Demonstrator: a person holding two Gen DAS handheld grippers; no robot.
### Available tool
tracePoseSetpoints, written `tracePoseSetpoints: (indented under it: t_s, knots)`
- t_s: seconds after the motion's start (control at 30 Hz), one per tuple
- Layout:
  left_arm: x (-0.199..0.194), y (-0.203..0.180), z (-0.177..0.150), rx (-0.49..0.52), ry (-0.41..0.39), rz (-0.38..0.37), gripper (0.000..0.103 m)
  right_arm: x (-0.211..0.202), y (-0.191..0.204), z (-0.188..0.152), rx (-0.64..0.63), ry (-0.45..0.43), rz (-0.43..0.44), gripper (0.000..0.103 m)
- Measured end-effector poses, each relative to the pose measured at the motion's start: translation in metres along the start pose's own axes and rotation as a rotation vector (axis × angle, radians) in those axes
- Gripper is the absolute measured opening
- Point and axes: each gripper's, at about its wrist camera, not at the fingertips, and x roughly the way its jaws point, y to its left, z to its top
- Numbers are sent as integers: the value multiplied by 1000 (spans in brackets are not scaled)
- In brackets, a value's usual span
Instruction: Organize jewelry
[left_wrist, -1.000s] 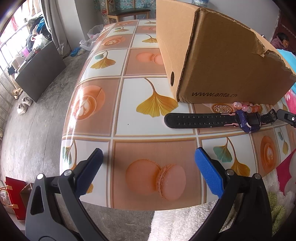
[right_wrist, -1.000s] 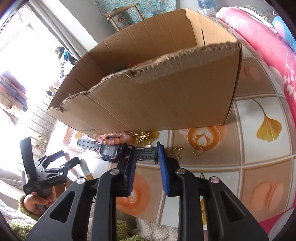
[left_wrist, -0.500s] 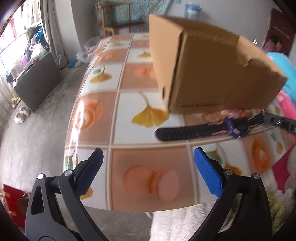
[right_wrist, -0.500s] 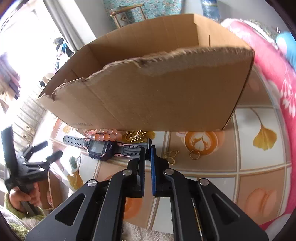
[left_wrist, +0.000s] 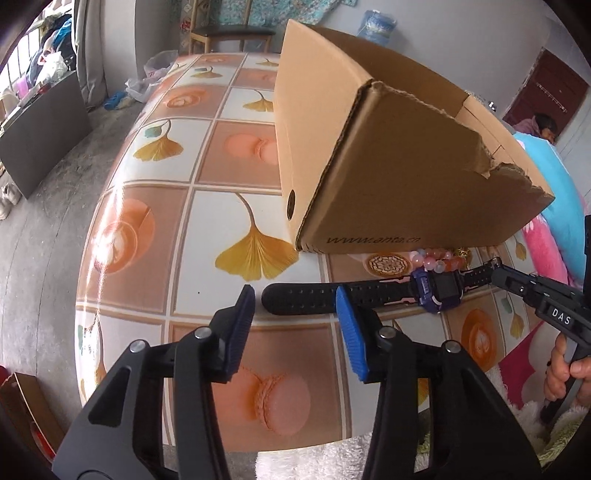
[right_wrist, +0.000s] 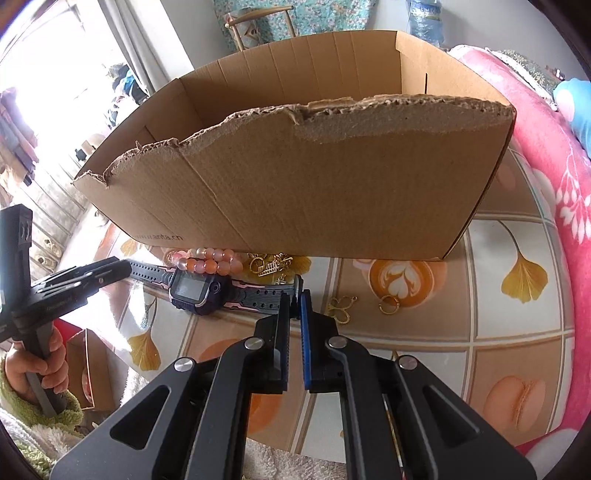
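A dark watch (left_wrist: 436, 288) (right_wrist: 195, 291) with a purple case and long black straps lies on the patterned table in front of a torn cardboard box (left_wrist: 406, 166) (right_wrist: 314, 192). My right gripper (right_wrist: 297, 295) (left_wrist: 496, 267) is shut on the end of one strap. At the other end my left gripper (left_wrist: 295, 306) (right_wrist: 123, 267) has its jaws closing. That strap's tip lies between the blue pads, which do not press on it. A pink bead bracelet (left_wrist: 439, 258) (right_wrist: 207, 260) rests against the box, beside the watch.
Gold pieces lie along the box's front: a tangled cluster (right_wrist: 271, 264), a butterfly-shaped piece (right_wrist: 341, 308) and a ring (right_wrist: 388, 304). The table edge (left_wrist: 122, 369) curves close below the left gripper. A pink blanket (right_wrist: 535, 129) borders the right side.
The left gripper's jaws have narrowed from wide apart and now straddle the strap's tip. The right gripper's jaws went from slightly apart to shut on the other strap.
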Motion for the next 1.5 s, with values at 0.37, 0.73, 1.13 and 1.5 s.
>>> tracePoseSetpoints:
  t_s: [0.37, 0.73, 1.13, 1.5]
  knots:
    - [-23, -5, -2, 25, -141, -135, 41, 3, -3, -2, 9, 8, 1, 6]
    - [-14, 16, -7, -171, -157, -304, 30, 9, -6, -3, 5, 9, -9, 6]
    - [-2, 36, -12, -201, -94, -132, 8, 9, -3, -4, -4, -4, -23, 6]
    - [-24, 26, -13, -135, -148, -101, 0, -15, 5, -7, -9, -80, -18, 5]
